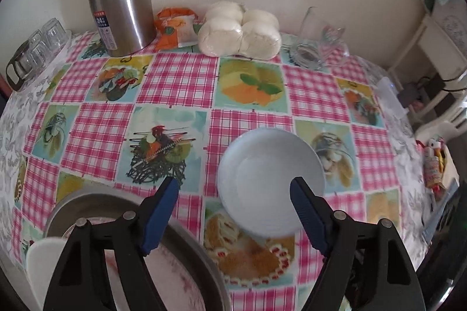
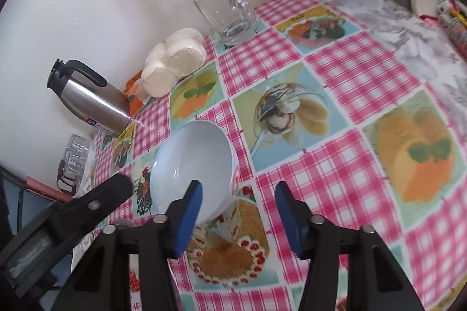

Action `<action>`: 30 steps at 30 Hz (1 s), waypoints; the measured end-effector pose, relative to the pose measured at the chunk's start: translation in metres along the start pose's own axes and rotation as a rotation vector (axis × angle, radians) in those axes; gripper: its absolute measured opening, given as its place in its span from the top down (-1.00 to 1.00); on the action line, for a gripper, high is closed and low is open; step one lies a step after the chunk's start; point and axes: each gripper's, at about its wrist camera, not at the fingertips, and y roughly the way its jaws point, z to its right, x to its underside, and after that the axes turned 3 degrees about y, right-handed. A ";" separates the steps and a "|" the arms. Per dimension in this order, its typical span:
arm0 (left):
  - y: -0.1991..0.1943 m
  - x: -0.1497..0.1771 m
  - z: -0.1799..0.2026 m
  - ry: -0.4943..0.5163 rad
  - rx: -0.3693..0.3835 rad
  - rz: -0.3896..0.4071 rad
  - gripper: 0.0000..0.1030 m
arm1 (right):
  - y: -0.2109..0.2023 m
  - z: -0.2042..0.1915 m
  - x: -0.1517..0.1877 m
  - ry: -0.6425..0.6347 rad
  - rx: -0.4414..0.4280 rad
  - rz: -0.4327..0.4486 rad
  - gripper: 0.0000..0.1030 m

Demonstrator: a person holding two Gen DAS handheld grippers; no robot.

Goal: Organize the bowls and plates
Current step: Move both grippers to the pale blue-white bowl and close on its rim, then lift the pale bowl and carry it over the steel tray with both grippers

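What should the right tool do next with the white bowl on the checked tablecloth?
Probably ease the right tool forward and left so its open jaws straddle the near rim of the pale white ceramic bowl, then close. Its left pad already overlaps the rim; the right pad is over bare pink checked tablecloth.

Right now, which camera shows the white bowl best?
The left wrist view: the white bowl sits almost whole, only one blue finger crossing its rim. The right wrist view shows the bowl tilted, with a finger hiding its near edge.

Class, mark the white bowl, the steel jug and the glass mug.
white bowl [image 1: 268,179]: left wrist view, inside bottom.
steel jug [image 1: 119,10]: left wrist view, metal body.
glass mug [image 2: 230,16]: right wrist view, clear side wall.
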 end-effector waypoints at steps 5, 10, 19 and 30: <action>0.030 -0.005 -0.003 -0.030 -0.039 -0.048 -0.40 | 0.025 0.007 -0.001 0.015 -0.029 -0.037 0.29; 0.053 0.001 -0.006 -0.067 -0.053 -0.093 -0.29 | 0.036 0.012 -0.002 0.035 -0.079 -0.046 0.43; 0.056 0.003 0.000 -0.066 0.032 -0.110 0.55 | 0.039 0.024 -0.001 0.063 -0.104 -0.058 0.88; -0.002 0.013 -0.009 -0.094 0.178 -0.037 0.69 | -0.008 0.017 0.002 0.044 -0.084 -0.008 0.87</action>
